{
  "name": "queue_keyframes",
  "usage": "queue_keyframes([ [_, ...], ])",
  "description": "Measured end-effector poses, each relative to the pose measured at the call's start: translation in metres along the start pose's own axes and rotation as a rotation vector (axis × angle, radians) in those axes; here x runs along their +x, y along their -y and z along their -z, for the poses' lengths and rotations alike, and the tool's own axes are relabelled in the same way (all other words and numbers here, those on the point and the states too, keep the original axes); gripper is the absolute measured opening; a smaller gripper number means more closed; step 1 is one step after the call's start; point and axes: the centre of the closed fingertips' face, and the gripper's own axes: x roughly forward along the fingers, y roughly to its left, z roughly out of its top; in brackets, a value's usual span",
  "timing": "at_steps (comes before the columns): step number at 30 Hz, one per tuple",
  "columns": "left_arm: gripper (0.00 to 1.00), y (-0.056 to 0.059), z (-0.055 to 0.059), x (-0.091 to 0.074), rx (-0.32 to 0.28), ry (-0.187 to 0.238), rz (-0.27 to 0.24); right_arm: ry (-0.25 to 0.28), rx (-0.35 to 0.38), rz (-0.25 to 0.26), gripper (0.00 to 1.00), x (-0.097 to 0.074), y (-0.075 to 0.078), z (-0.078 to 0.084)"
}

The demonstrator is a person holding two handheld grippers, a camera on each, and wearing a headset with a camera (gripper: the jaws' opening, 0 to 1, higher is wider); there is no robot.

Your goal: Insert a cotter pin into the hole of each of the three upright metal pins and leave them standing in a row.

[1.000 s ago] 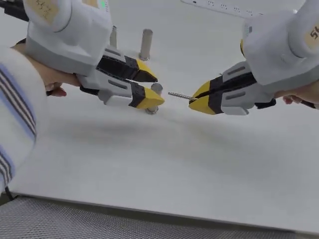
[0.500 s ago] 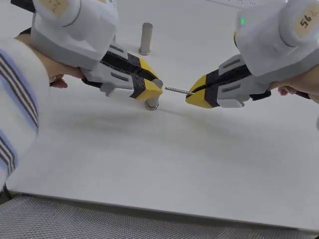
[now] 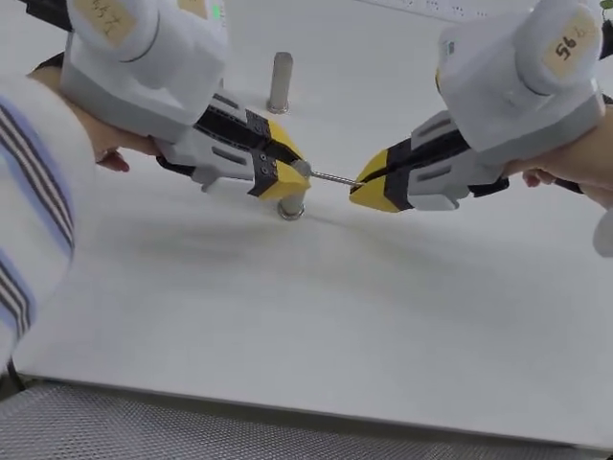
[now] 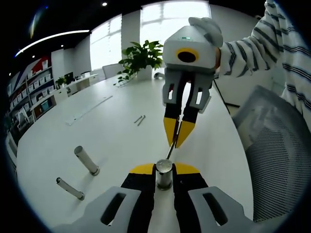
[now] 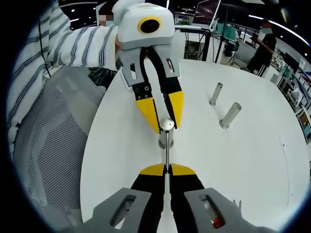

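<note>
My left gripper (image 3: pixel 295 177) is shut on the near upright metal pin (image 3: pixel 291 203), just under its rounded head (image 4: pixel 164 168). Opposite it, my right gripper (image 3: pixel 359 189) is shut on a thin cotter pin (image 3: pixel 332 177) that lies level and points left. In the right gripper view the cotter pin (image 5: pixel 166 148) runs from my right gripper (image 5: pixel 166 169) up to the metal pin's head (image 5: pixel 166 125), between the fingers of the left gripper (image 5: pixel 165 121). Its tip touches the head; I cannot tell whether it has gone into the hole. A second metal pin (image 3: pixel 280 81) stands behind.
Two other metal pins (image 5: pixel 215 93) (image 5: pixel 230 115) stand further back on the white table (image 3: pixel 316 316). Spare cotter pins (image 4: pixel 140 119) lie far out on the table. A mesh chair (image 4: pixel 274 160) and the person's striped sleeve (image 3: pixel 24 220) sit at the near edge.
The left gripper's jaws, open a second ago, have shut on the near metal pin. The right gripper has carried the cotter pin left until its tip meets the pin's head.
</note>
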Motion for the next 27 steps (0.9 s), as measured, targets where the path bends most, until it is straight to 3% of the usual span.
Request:
queue_keyframes([
  [9, 0.10, 0.001, 0.000, 0.000, 0.002, -0.014, 0.014, -0.005, -0.020, -0.008, 0.00, 0.008, -0.004, -0.011],
  [13, 0.10, 0.004, -0.001, 0.001, -0.039, -0.012, 0.014, -0.010, -0.021, -0.009, 0.00, 0.012, -0.005, -0.014],
  [18, 0.10, 0.004, 0.000, 0.002, -0.016, -0.030, 0.012, -0.016, -0.054, -0.008, 0.00, 0.016, -0.004, -0.019],
  [22, 0.10, 0.001, 0.004, 0.002, -0.018, -0.038, 0.008, -0.031, -0.081, -0.015, 0.00, 0.021, -0.002, -0.023],
  [27, 0.10, -0.002, 0.013, 0.002, -0.022, -0.071, 0.004, -0.003, -0.094, -0.007, 0.00, 0.022, -0.002, -0.027],
])
